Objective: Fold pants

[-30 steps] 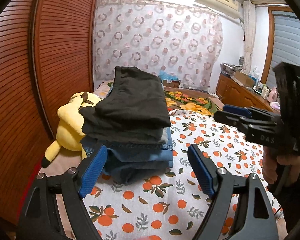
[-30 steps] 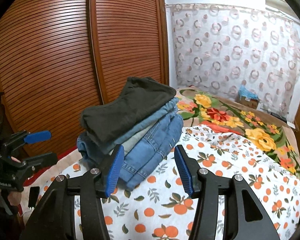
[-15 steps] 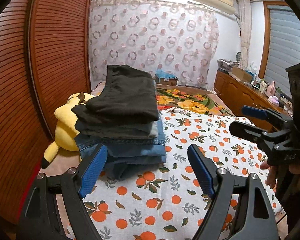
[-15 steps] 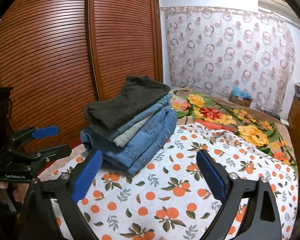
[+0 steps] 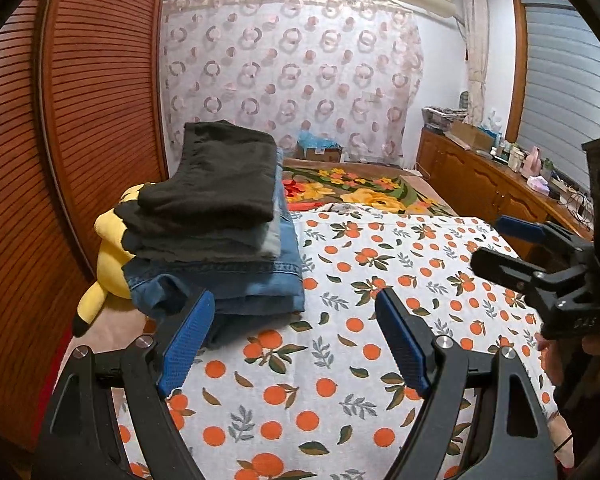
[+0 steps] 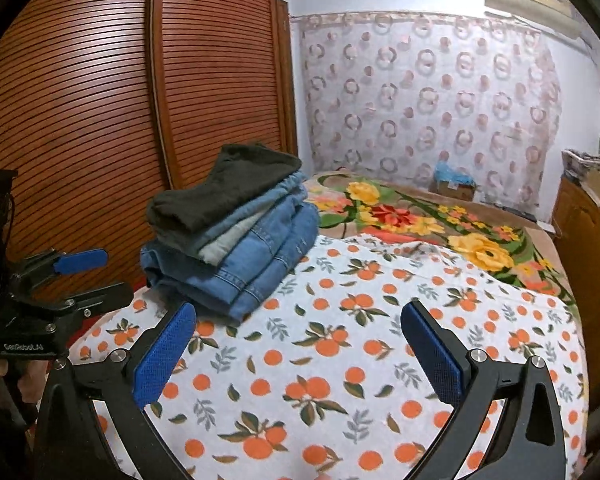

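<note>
Ahead of our left tongs (image 5: 296, 336) and a little to their left, we find a stack of folded pants (image 5: 220, 232) lying on the bed sheet (image 5: 380, 280). A plush toy (image 5: 108, 256) lies against the stack's left side, and the wardrobe doors (image 5: 80, 120) stand further left. From our right tongs (image 6: 300, 344), whose jaws are opening with nothing between them, the stack sits ahead and left. Behind the sheet a blanket (image 6: 420, 216) covers the bed, a curtain (image 6: 428, 100) hangs beyond, and a cabinet (image 5: 480, 184) stands right.
</note>
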Tool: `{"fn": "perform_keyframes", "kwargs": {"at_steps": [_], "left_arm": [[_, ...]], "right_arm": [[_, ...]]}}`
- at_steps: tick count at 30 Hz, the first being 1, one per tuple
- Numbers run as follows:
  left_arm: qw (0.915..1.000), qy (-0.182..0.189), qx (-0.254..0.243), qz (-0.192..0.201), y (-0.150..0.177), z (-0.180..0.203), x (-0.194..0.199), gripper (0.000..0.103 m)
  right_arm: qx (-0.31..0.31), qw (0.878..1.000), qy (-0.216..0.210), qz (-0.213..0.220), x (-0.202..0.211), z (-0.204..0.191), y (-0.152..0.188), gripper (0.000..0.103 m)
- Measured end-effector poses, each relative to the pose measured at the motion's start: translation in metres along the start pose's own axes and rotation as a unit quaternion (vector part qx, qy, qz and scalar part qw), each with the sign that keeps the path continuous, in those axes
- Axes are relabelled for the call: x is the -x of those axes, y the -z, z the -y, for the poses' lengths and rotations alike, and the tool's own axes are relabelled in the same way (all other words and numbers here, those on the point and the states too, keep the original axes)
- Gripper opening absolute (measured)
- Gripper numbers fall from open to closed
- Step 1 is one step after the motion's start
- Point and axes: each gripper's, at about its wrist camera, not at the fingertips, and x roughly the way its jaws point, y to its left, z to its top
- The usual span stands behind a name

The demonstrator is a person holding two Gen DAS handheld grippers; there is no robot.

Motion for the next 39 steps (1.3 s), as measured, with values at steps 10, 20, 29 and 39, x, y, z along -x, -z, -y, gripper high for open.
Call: {"fn": "perform_keyframes", "kwargs": {"at_steps": [10, 20, 29, 39], "left_arm": [[0.9999, 0.010, -0.001, 0.000, -0.001, 0.010, -0.003, 0.083], [0.9999, 0.015, -0.007, 0.003, -0.001, 0.019, -0.003, 0.083], [0.9994, 0.029, -0.020, 0.004, -0.002, 0.041, -0.004, 0.083], [0.9983, 0.042, -0.038, 0.015, -0.010, 0.071, 0.004, 0.083]], "right_arm": [[-0.032, 0.999, 0.034, 0.004, 0.025, 0.006, 0.016, 0.102], [-0.057, 0.996, 0.065, 0.005, 0.049, 0.017, 0.031, 0.102], [-0.066, 0.994, 0.092, 0.010, 0.072, 0.019, 0.040, 0.102], [-0.074, 0.991, 0.108, 0.026, 0.099, 0.028, 0.043, 0.102]]}}
